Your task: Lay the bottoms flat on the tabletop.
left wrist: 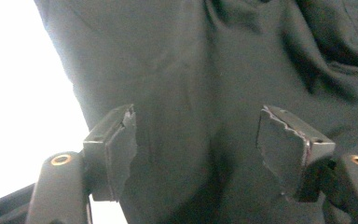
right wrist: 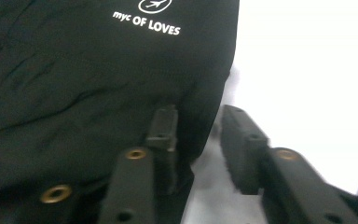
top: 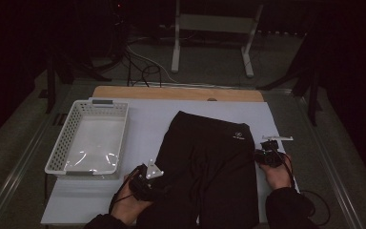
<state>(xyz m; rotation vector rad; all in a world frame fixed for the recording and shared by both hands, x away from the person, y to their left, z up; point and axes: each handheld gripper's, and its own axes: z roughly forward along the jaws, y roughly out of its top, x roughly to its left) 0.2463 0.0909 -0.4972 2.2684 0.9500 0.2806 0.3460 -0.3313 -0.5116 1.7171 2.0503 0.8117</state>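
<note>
In the high view, the person's two forearms come in from the bottom edge, one on each side of a black fabric garment [top: 205, 167] that lies spread on a white sheet over the table [top: 138, 129], from the centre of the frame down to its bottom edge.

The left hand [top: 128, 202] sits at lower centre-left, wrapped around the left gripper [top: 153, 183], whose grey three-cornered plate tilts up toward the garment's left edge. In the left gripper view, the left gripper [left wrist: 198, 144] points onto the dark cloth; its jaws stand well apart with wrinkled fabric lying in the wide space between them, and the pads press on nothing.

The right hand [top: 276, 174] is at lower right, holding the right gripper [top: 266, 155] against the garment's right edge. In the right gripper view, the right gripper [right wrist: 198, 140] straddles that edge: one jaw rests on the black fabric, the other on the white sheet, with a narrow gap left between them and the hem running into it. The pads do not yet pinch the cloth.

Near the top of the right gripper view, white lettering [right wrist: 147, 24] on the garment reads "myc OF LOVES" beneath a small oval emblem.

A white perforated plastic basket [top: 57, 157] stands at centre-left of the high view, apart from the garment.
</note>
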